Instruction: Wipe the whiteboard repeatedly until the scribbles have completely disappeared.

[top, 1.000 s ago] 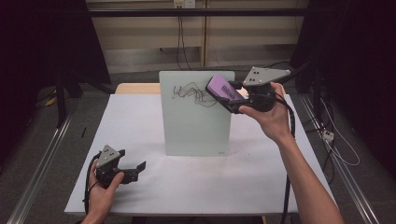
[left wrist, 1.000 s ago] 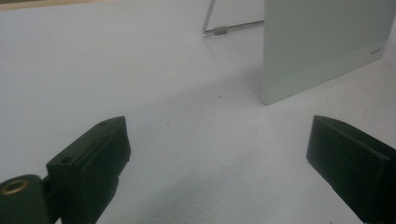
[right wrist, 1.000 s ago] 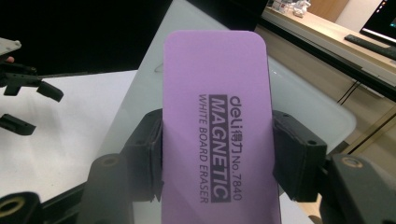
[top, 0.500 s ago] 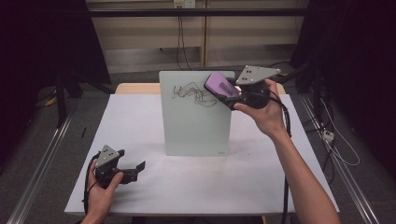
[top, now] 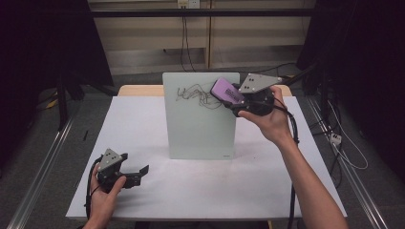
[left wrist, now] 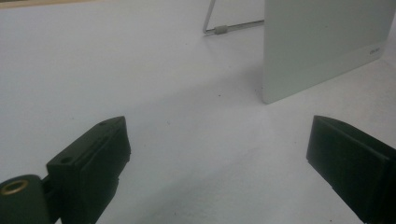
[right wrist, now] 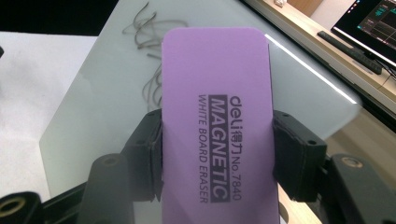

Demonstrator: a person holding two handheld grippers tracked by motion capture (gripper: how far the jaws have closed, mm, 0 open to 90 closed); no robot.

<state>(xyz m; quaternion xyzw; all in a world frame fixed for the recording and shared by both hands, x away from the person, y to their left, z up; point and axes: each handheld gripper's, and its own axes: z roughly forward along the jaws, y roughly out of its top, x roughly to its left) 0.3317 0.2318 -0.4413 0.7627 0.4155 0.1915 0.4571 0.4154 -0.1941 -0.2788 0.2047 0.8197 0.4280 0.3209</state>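
A pale glass whiteboard (top: 200, 121) stands upright mid-table with dark scribbles (top: 193, 94) near its top. My right gripper (top: 234, 102) is shut on a purple whiteboard eraser (top: 226, 92), holding it against the board's upper right part beside the scribbles. In the right gripper view the purple whiteboard eraser (right wrist: 215, 126) sits clamped between both jaws, the scribbles (right wrist: 149, 42) lying beyond it on the whiteboard (right wrist: 93, 116). My left gripper (top: 138, 174) rests low at the table's front left, open, nothing between its jaws; the left gripper (left wrist: 215, 163) looks toward the whiteboard's (left wrist: 322, 42) lower corner.
A white sheet (top: 143, 124) covers the table. The board's wire stand (left wrist: 224, 28) props it from behind. A monitor and keyboard (right wrist: 369, 32) lie past the table's far side. Cables hang at the right.
My right gripper has shifted the eraser slightly left along the top of the board, toward the scribbles. The left gripper has stayed where it was.
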